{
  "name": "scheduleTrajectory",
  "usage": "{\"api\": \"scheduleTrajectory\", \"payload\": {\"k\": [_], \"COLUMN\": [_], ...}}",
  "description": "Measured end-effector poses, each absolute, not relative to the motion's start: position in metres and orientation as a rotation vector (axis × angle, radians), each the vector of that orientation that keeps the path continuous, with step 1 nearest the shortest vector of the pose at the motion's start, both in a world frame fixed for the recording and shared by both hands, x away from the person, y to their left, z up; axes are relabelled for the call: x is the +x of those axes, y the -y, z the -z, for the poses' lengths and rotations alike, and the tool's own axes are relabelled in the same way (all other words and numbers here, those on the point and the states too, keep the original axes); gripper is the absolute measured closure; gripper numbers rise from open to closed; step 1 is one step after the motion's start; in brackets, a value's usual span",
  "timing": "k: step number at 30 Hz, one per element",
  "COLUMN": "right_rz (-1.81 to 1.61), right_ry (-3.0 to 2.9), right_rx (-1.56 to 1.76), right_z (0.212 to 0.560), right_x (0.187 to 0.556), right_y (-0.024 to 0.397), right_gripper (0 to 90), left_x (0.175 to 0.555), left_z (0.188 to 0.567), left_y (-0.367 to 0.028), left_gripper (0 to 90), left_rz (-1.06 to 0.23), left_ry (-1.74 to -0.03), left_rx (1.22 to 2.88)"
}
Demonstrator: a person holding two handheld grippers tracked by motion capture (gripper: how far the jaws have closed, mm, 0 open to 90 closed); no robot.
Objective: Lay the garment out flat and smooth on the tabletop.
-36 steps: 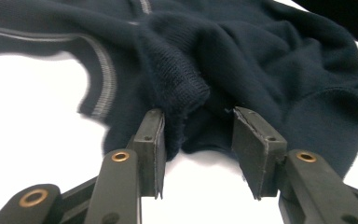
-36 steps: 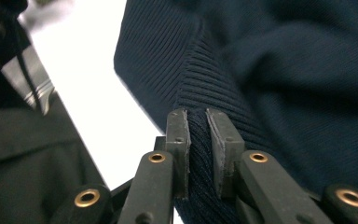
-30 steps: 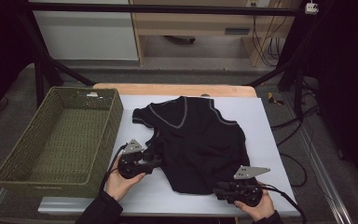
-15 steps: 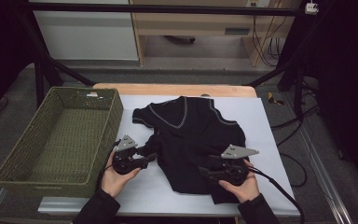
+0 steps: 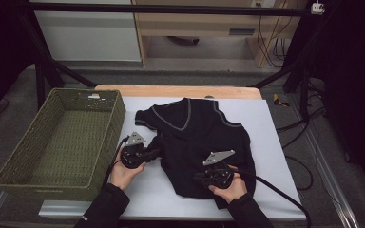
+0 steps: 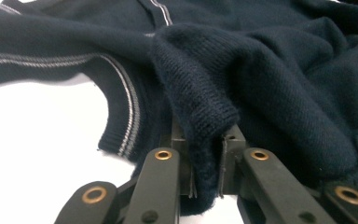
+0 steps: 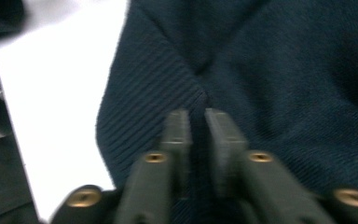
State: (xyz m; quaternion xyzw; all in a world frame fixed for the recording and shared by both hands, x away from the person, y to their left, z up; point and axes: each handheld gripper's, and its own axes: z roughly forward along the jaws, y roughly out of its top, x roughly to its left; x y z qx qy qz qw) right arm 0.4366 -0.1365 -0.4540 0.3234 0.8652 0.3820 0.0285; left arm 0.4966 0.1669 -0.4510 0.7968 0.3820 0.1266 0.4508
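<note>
White bench [image 5: 271, 142] carries a dark ribbed knit sweater [image 5: 199, 137], grey-striped at its V-neck, lying mid-bench. Left gripper [image 5: 153, 153] has just closed its jaws on the left hem; right gripper [image 5: 200, 179] pinches the near hem. A woven green basket [image 5: 57, 137] sits left; bare bench lies right.

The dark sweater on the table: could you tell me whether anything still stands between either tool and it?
Nothing visible does: the left tool and the right tool are each shut on a fold of the sweater.
</note>
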Motion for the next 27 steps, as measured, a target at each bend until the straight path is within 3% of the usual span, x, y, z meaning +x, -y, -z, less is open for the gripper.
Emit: {"api": "scheduleTrajectory", "payload": {"k": [8,12,16,19,21,27], "right_rz": [-1.23,-1.262,-1.294,-1.351,-1.355,-1.258], "right_ry": [-2.775,-2.761,-2.66,-2.539,-2.474,-2.329], "right_rx": [0.955,0.988,0.968,0.995,1.033,1.17], "right_z": [0.456,0.458,0.449,0.438,0.434,0.442], "right_x": [0.405,0.402,0.399,0.398,0.398,0.396], "right_y": [0.133,0.135,0.143,0.163,0.178,0.221], "right_gripper": [85.2,70.3,53.8,47.2,47.0,38.6], "left_x": [0.494,0.472,0.446,0.436,0.433,0.447], "left_z": [0.445,0.441,0.438,0.433,0.431,0.443], "left_y": [-0.168,-0.173,-0.182,-0.185,-0.18,-0.15], "left_gripper": [76.8,60.1,50.7,50.2,54.5,55.7], "left_rz": [-0.275,-0.266,-0.272,-0.251,-0.226,-0.278], "left_ry": [-0.981,-0.949,-0.912,-0.9,-0.87,-0.84], "left_rx": [1.942,1.946,1.969,1.961,1.967,2.065]}}
